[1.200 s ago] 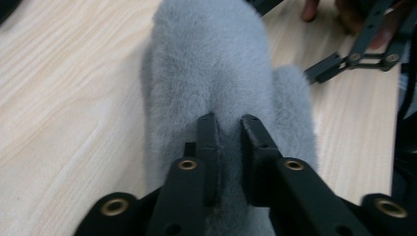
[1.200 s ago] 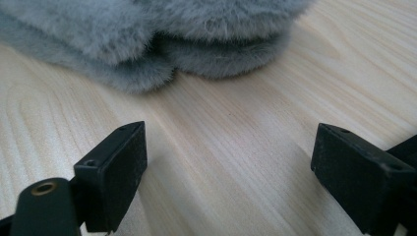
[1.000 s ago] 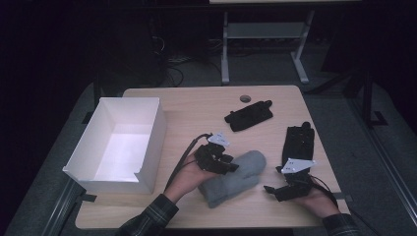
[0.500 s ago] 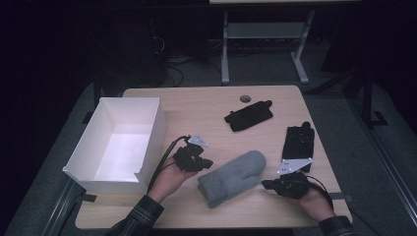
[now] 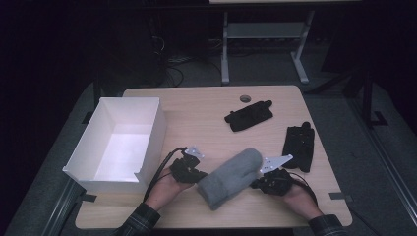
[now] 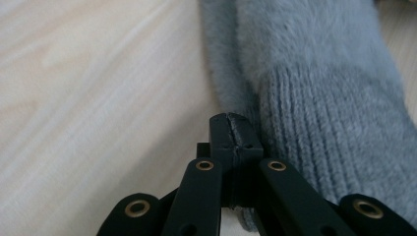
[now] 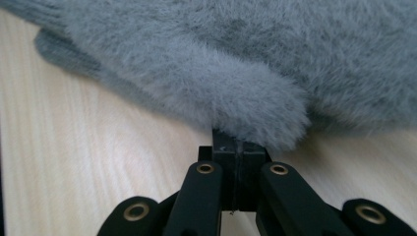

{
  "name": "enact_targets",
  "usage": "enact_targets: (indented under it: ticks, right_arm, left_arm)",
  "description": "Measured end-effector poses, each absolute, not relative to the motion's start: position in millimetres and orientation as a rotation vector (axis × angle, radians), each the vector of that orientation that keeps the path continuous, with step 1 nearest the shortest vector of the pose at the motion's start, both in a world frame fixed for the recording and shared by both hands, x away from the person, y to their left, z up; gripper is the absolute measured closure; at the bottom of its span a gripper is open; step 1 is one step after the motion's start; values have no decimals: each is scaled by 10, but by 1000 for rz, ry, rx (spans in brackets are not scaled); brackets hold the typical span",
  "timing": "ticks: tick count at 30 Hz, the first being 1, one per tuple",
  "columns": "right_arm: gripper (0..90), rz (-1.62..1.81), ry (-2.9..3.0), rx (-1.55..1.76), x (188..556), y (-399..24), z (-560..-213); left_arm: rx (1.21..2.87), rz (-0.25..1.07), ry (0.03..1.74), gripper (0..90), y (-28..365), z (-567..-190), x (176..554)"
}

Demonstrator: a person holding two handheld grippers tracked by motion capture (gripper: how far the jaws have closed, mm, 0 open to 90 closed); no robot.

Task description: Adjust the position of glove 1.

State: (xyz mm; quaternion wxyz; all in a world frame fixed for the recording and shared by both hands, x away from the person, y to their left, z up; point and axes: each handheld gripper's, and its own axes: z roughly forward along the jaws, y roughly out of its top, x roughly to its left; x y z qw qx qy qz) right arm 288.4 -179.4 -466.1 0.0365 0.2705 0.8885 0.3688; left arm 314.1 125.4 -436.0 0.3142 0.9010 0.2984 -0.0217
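The fluffy grey knitted mitten [image 5: 230, 178] lay on the pale wooden worktop [image 5: 206, 110], its long axis running diagonally from the ribbed cuff near you up toward the far right. It sat between your two tongs. Your left tongs [image 6: 231, 129] were pressed together on the edge near the cuff [image 6: 324, 123]; your right tongs [image 7: 235, 143] were pressed together on the furry thumb lobe [image 7: 255, 105]. How much fabric each pinch caught was hard to see. The open white cardboard box [image 5: 101, 140] stood left of your left hand [image 5: 164, 184], so that hand was nearer.
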Motion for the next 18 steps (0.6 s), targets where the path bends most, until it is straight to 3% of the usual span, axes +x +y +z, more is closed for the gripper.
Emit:
enact_targets:
  ticks: [18]
  right_arm:
    - [900, 1139, 2715, 755, 3226, -1340, -4670]
  left_arm:
    - [2367, -91, 804, 894, 1439, -4393, 2888]
